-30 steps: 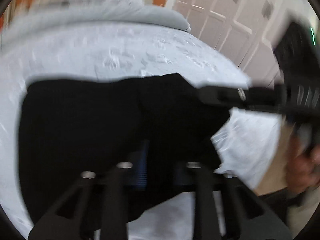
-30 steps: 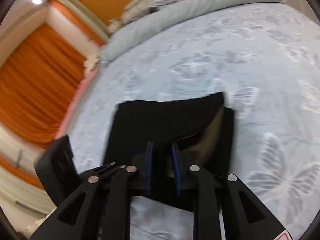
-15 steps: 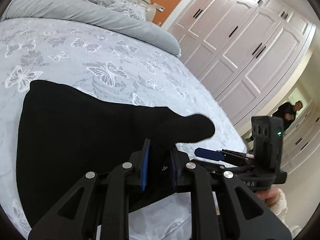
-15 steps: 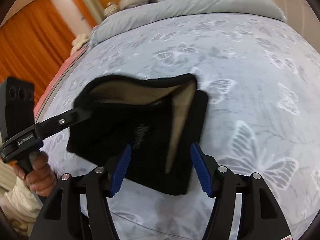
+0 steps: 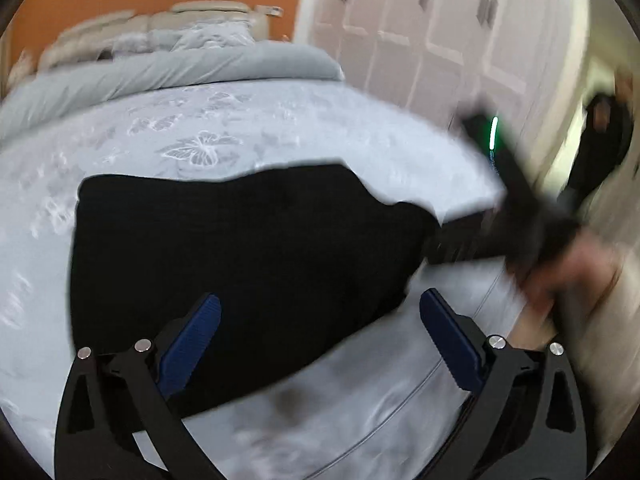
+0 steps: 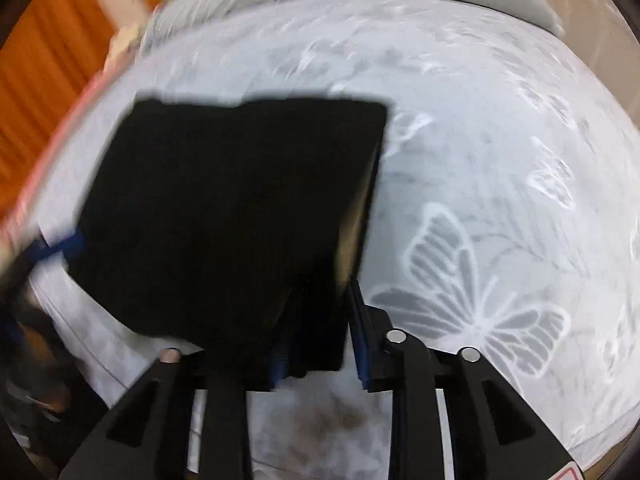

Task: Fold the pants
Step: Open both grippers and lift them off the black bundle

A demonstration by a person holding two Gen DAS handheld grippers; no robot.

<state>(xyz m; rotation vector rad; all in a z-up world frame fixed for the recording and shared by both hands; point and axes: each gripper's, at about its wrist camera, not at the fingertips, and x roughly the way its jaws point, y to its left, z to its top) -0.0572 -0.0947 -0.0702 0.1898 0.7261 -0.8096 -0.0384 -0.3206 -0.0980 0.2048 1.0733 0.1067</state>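
Note:
The black pants (image 5: 240, 248) lie folded into a rough square on the pale blue butterfly bedspread (image 5: 208, 128). My left gripper (image 5: 320, 312) is open, its blue pads spread wide over the near right edge of the pants, holding nothing. In the right wrist view the pants (image 6: 232, 208) fill the left centre. My right gripper (image 6: 318, 332) is shut on the near right corner of the pants. The right gripper shows blurred at the right in the left wrist view (image 5: 460, 244), at the pants' right corner.
A grey duvet roll (image 5: 168, 68) and pillows lie at the head of the bed. White wardrobe doors (image 5: 420, 32) stand to the right. Orange curtains (image 6: 48, 64) hang on the left. A person in dark clothes (image 5: 600, 140) stands in the doorway.
My left gripper has opened and let go of the pants. My right gripper has closed on the near right corner. The lifted flap now lies flat on the fold.

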